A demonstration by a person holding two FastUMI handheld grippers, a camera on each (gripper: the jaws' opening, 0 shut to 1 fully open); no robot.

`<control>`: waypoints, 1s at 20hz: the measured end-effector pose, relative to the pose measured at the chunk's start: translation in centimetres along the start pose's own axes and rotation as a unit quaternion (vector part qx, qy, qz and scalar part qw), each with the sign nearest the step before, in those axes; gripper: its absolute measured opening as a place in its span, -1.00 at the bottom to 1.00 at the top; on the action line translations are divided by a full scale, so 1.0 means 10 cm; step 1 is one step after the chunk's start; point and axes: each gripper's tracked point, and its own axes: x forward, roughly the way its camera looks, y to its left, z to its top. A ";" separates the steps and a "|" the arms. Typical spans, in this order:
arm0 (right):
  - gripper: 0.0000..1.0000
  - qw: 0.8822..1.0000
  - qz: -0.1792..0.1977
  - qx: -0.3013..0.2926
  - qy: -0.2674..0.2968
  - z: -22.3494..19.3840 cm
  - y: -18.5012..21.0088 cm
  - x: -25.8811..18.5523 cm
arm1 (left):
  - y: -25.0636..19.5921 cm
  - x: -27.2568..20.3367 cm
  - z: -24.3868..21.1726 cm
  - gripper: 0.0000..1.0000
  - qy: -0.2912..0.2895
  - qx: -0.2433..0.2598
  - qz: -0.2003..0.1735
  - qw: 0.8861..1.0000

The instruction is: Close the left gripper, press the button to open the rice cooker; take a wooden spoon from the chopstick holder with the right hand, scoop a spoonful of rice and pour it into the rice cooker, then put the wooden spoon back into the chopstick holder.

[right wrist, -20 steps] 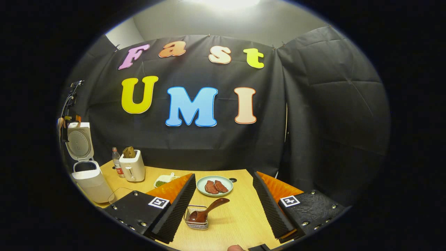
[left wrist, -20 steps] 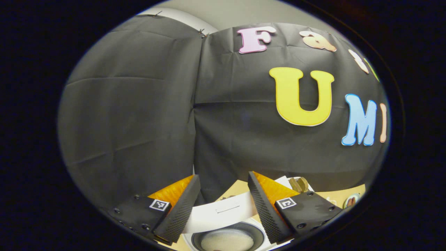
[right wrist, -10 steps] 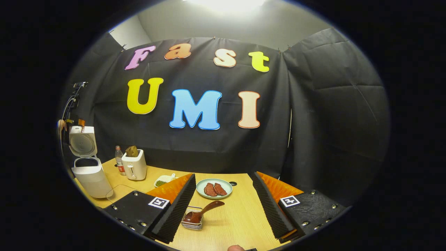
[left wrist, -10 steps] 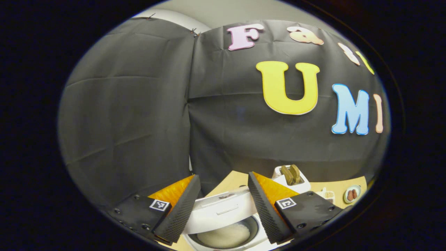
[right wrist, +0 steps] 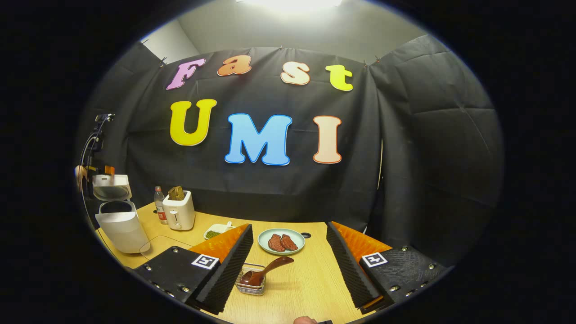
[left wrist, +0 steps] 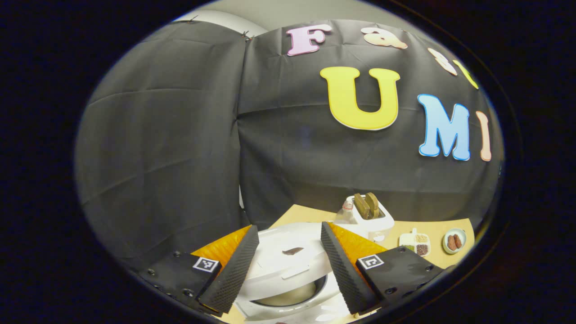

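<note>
White cooker [left wrist: 288, 265] lies between our released left hand-held gripper [left wrist: 288, 265]; at 6 o'clock our right hand-held gripper [right wrist: 290, 270], released, frames spoon [right wrist: 265, 272] in holder [right wrist: 251, 285].

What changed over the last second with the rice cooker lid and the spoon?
The rice cooker lid swung down from upright to nearly covering the pot. The wooden spoon stayed in the chopstick holder; both hand-held grippers stayed open, holding nothing.
</note>
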 end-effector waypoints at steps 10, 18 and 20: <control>0.99 0.999 0.026 -0.006 0.019 -0.17 0.17 -0.10 | -0.18 -0.12 -0.64 0.94 0.040 -0.012 -0.013 0.999; 0.99 0.999 0.040 -0.005 0.026 -0.23 0.30 -0.13 | -0.28 -0.10 -1.15 0.94 0.077 0.018 -0.016 0.997; 0.99 0.999 0.044 0.002 0.026 -0.22 0.32 -0.14 | -0.28 -0.11 -1.24 0.96 0.084 0.025 -0.016 0.996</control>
